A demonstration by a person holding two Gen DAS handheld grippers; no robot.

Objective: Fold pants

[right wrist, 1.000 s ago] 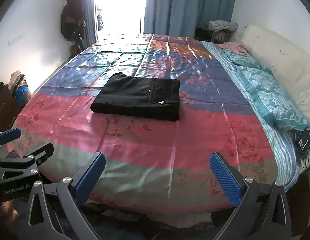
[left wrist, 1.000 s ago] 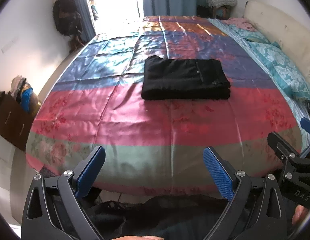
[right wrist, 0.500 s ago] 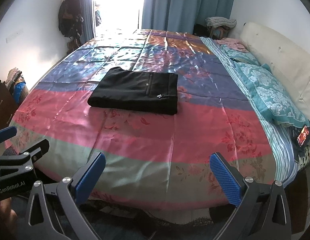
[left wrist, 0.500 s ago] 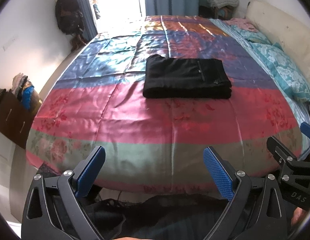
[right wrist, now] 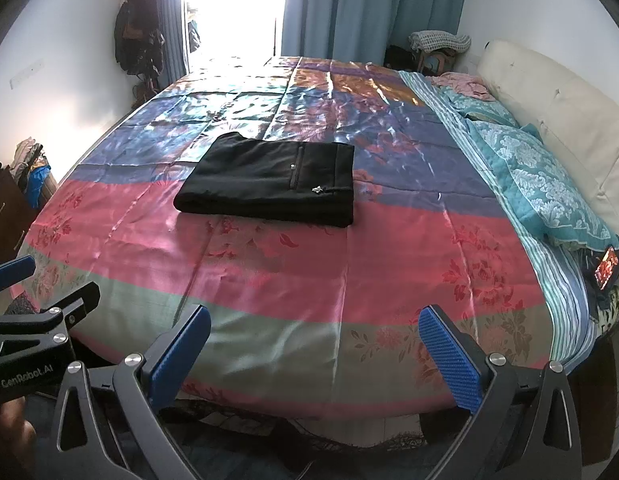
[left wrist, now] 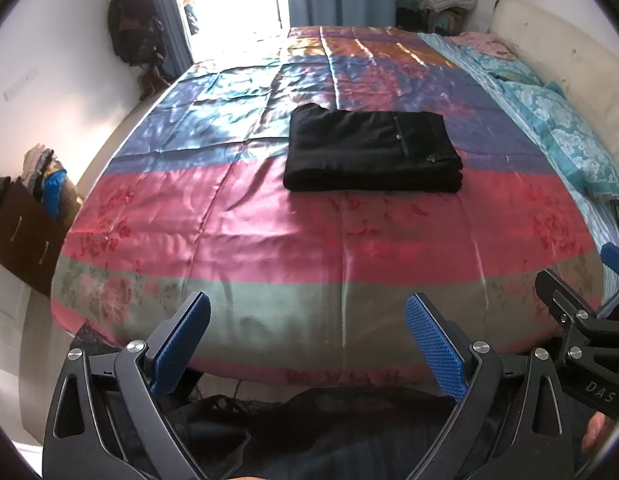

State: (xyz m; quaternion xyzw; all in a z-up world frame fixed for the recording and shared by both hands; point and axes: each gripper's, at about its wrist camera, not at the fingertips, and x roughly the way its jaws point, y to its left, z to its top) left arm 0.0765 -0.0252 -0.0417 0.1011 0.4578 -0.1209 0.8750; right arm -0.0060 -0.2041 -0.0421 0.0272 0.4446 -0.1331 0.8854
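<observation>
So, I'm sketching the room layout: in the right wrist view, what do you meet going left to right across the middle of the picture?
Brown cabinet → folded black pants on the bedspread → teal patterned pillow → cream headboard.

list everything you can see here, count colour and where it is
pants: 1, black, folded flat mid-bed
bedspread: 1, satin in pink, blue, green and orange bands, covering the bed
pillow: 1, teal floral, right side by the headboard
headboard: 1, cream, padded, far right
curtains: blue, back wall beside the bright doorway
hanging clothes: dark, left wall
phone: 1, lit screen, bed's right edge
left hand-held gripper: 1, black with blue pads, open, off the bed's near edge
right hand-held gripper: 1, same, open
</observation>
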